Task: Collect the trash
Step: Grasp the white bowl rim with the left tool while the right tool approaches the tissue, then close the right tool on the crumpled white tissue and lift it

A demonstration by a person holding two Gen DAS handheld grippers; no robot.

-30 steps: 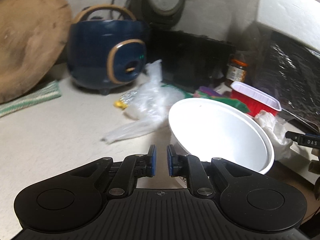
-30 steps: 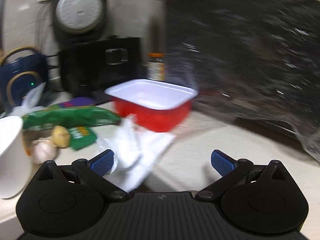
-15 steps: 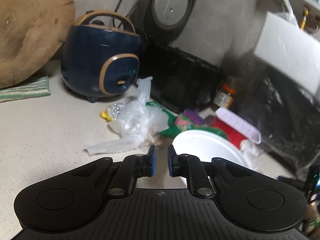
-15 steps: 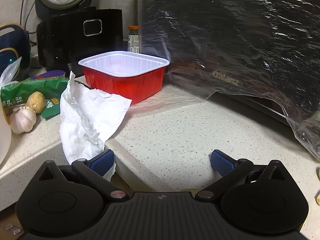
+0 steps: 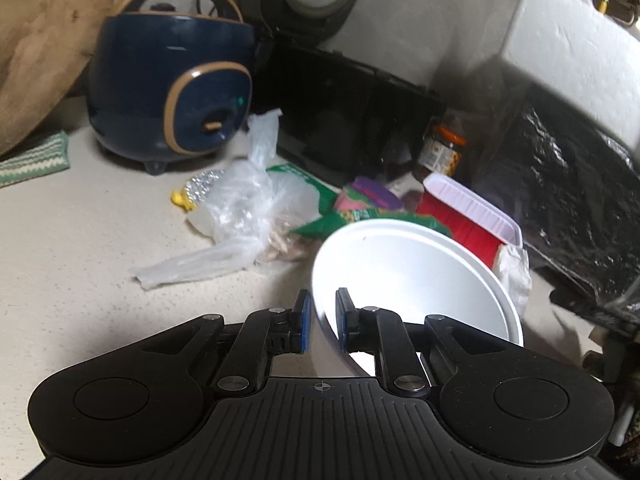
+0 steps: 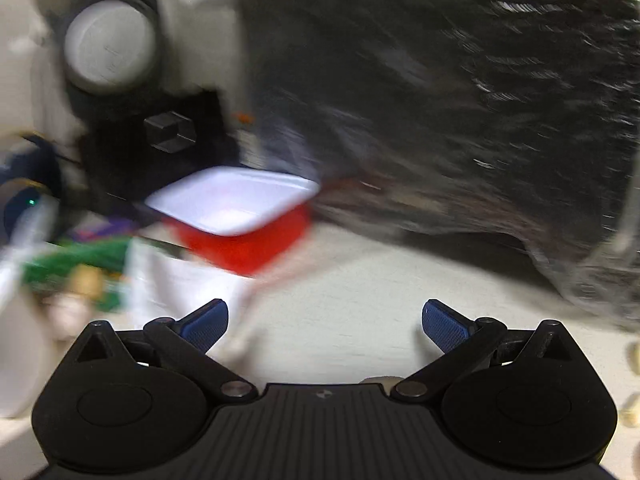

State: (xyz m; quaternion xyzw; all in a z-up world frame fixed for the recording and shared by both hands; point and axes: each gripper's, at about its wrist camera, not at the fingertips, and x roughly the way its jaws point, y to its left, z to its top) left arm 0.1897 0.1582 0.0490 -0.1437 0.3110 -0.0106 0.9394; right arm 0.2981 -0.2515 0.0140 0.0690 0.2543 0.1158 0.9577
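Starting at the far left of your left wrist view, there's a round wooden board (image 5: 36, 40) leaning up, with a striped green cloth (image 5: 32, 160) lying flat under it. Next to those sits a navy rice cooker (image 5: 172, 92) at the back of the tabletop (image 5: 80, 260).

The trash starts in front of the cooker. A crumpled clear plastic bag (image 5: 248, 208) is lying on the tabletop, and a green packet (image 5: 360, 216) pokes out just to the right of it. Then there's the white bowl (image 5: 420, 264), right at your left hand-held gripper (image 5: 322, 316). The bowl's near wall sits between the two pads, one pad outside it and one inside. Those jaws have just been opening a touch and the gap is narrow. Honestly I can't tell if the pads are actually pressing on the wall or only sitting either side of it.

Behind the bowl's right edge is a red tray (image 5: 460, 220) with a white lining, and a wad of white tissue (image 5: 516, 272) is tucked against it. A small orange-lidded jar (image 5: 440, 152) stands further back, and a dark appliance under plastic wrap (image 5: 580, 184) fills the right side.

Your right wrist view is super blurry. Still, you can make out the white tissue (image 6: 180, 284) at lower left, the red tray (image 6: 248, 240) just behind it, and the wrapped appliance (image 6: 440, 120) across the right. Your right hand-held gripper (image 6: 324, 320) has its fingers spread wide over bare tabletop, with nothing between them.
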